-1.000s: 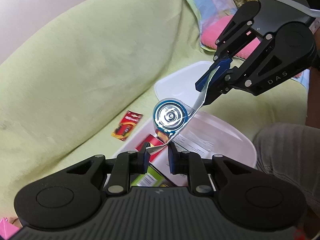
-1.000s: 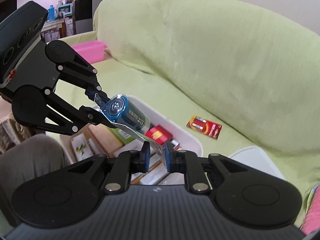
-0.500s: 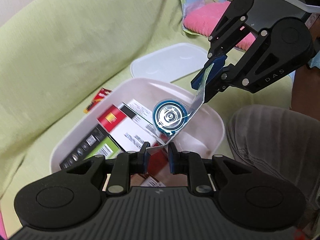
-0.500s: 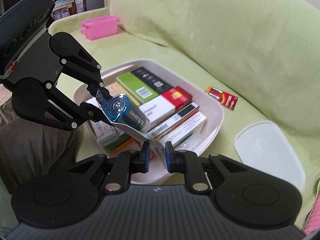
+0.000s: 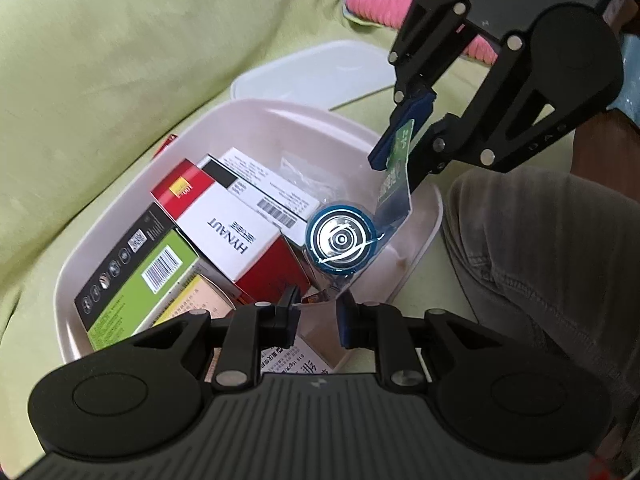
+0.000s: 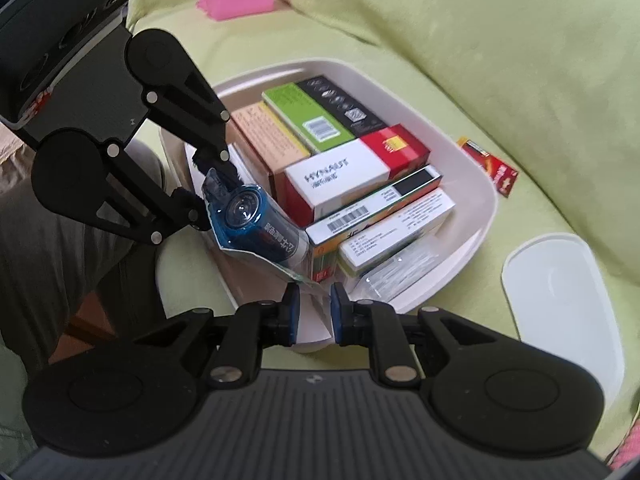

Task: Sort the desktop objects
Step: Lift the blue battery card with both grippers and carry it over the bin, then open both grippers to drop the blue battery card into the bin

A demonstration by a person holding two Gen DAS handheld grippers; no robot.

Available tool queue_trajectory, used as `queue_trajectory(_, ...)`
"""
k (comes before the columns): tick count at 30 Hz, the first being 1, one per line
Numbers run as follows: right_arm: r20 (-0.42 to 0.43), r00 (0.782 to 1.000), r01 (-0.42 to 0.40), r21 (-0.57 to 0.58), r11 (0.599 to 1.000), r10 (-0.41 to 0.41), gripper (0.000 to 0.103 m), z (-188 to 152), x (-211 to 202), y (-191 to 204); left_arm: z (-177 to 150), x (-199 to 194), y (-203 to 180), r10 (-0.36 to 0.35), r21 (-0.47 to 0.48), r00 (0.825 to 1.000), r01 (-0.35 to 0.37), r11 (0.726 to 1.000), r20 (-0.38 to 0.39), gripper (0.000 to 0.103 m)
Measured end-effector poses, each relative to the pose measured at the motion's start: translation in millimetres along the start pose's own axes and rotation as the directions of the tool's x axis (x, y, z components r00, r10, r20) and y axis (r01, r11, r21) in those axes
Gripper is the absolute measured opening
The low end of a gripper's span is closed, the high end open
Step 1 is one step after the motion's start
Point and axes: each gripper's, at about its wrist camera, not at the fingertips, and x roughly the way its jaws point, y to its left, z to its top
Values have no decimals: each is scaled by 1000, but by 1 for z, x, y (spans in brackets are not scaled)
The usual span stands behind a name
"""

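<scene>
Blue battery pack in clear blister wrap hangs just above the near end of my white bin, strung between both tools. My left gripper has its fingers parted around the wrapper's lower edge; whether they still pinch it I cannot tell. My right gripper looks the same, pads slightly apart at the card tip. Boxes fill the bin; its lid lies beside it.
</scene>
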Motion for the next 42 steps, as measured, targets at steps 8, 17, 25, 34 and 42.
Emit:
queue_trajectory(8,-86,993,-83,-11,996,82,16,4,18,-11,-1,7,2,-42,19,998,43,999,-56,21)
queue_trajectory(17,-194,968,-159,21,987,160,17,12,46,-30,12,32,22,-147,-33,976,143,989,-162,23)
queue_trajectory(25,-284,943,-177,23,984,177,17,23,67,-35,13,47,38,-218,-110,948,197,974,-233,26)
queue_trajectory(34,-276,946,-158,66,985,170,38,28,67,-39,12,38,38,-220,-139,949,192,971,-225,45)
queue_trajectory(42,-217,967,-108,106,988,129,39,24,47,-42,10,18,34,-178,-124,965,156,980,-193,51)
